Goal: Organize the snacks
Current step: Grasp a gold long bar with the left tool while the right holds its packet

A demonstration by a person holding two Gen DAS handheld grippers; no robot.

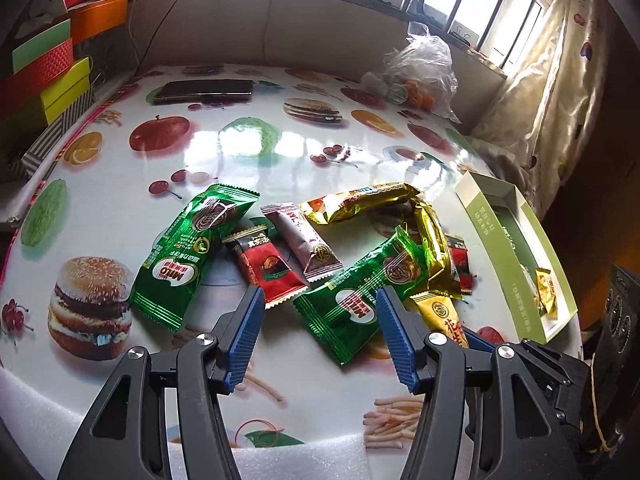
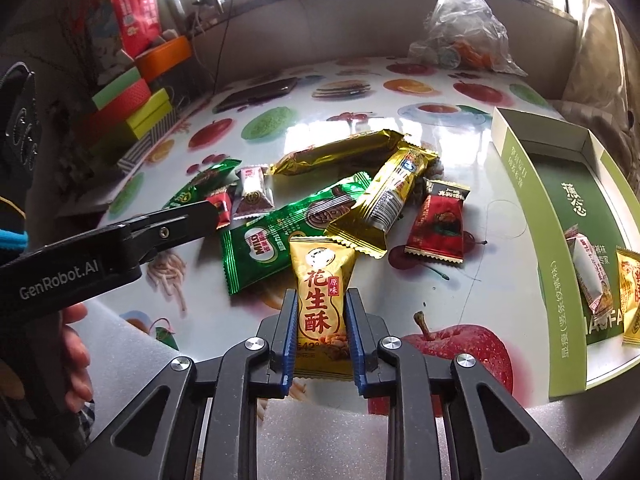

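Observation:
My right gripper point(image 2: 322, 294) is shut on a yellow peanut-candy packet point(image 2: 322, 276), its blue pads pressing both sides, at the near edge of the snack pile. The same yellow packet point(image 1: 448, 322) shows partly in the left wrist view. My left gripper point(image 1: 320, 294) stands open above a green Milo packet point(image 1: 352, 300) with nothing between its pads. A second Milo packet point(image 1: 184, 256), a red packet point(image 1: 268, 268), a maroon packet point(image 1: 304, 244) and two gold bars point(image 1: 360, 200) lie loose on the table. The green-and-white box point(image 2: 516, 176) at the right holds a white packet point(image 2: 588, 276) and a yellow one point(image 2: 630, 296).
A phone point(image 1: 204, 91) lies at the table's back. A plastic bag of oranges point(image 1: 420, 76) sits at the back right. Coloured boxes point(image 1: 48, 64) are stacked at the left edge. White foam point(image 1: 280, 456) lines the near edge. A hand point(image 2: 76, 348) holds the left gripper point(image 2: 200, 218).

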